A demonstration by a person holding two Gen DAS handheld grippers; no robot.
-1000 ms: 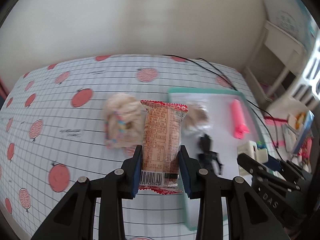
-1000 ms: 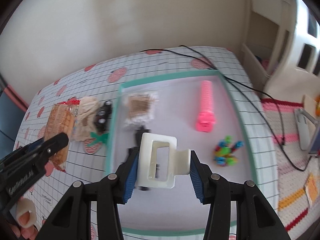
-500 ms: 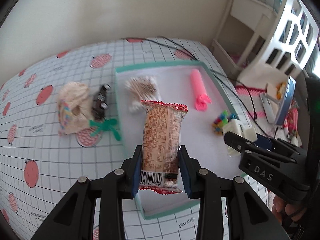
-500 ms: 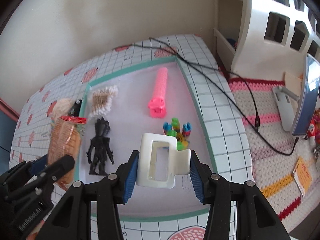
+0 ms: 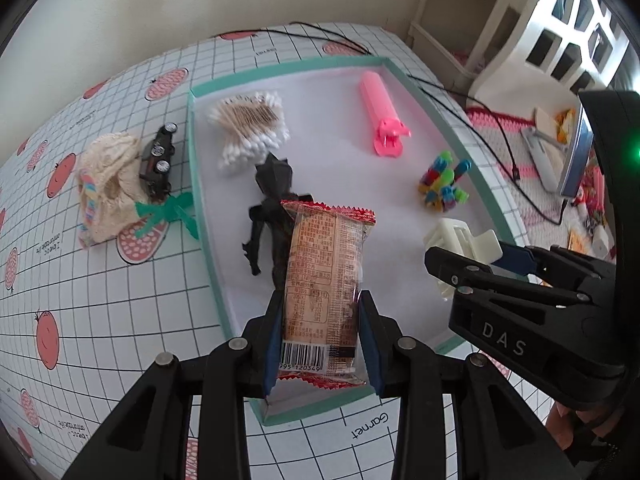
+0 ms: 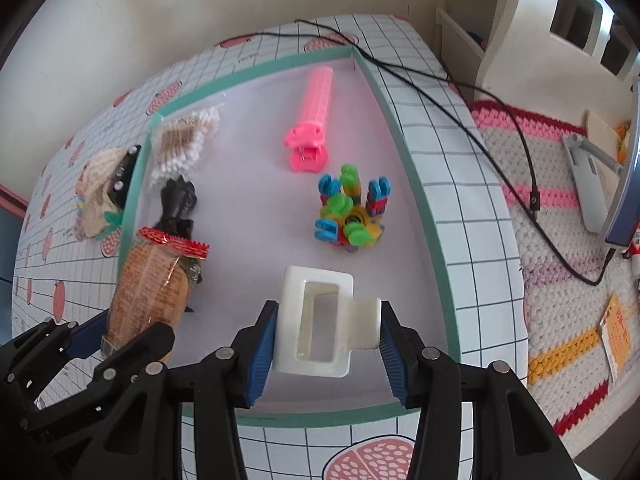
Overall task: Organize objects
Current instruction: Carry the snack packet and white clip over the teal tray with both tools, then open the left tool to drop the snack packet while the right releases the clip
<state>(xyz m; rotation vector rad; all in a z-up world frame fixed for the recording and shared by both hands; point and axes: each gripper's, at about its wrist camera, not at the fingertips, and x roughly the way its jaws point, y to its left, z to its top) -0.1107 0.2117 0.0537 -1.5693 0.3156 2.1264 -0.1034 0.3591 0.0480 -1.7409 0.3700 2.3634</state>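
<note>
Both grippers have come fwd over the tray since 1 s ago; my left one was then over the open desk w/ the tray off to its right, now it hangs above the tray's near-left part.

Nearest: left gripper [image 5: 322,334], fingers closed tight on the lower end of a snack packet [image 5: 324,280], barcode end toward me, packet sticking out ahead, off the surface as far as I can judge. Right gripper [image 6: 326,340], fingers clamped on a white plastic clip [image 6: 324,316], held above the near part of the teal-rimmed tray [image 6: 424,216].

Risks noted:
- Packet sits directly over the black figurine [image 5: 268,204]. If I release here it prob. lands on the figurine and rolls or knocks it; better to shift to bare floor first.
- The 2 grippers are close together side by side. Lowering both at once could make them collide.
- Clip dropped from height may bounce into the colourful block cluster [image 6: 350,212] just ahead and scatter it.
- Packet is gripped at one end only; a fast move could let it pivot or slip.

Mid-tray: pink clip tube [image 6: 312,120], cotton swab bag [image 5: 250,128] at far left corner.

Outside tray, left, on desk [image 5: 100,280]: toy car [image 5: 158,156], cream fabric item [image 5: 108,184], green bow [image 5: 172,210], not yet sorted. A black cable [image 6: 500,116] runs past the far-right corner; snag risk if I swing wide.
</note>
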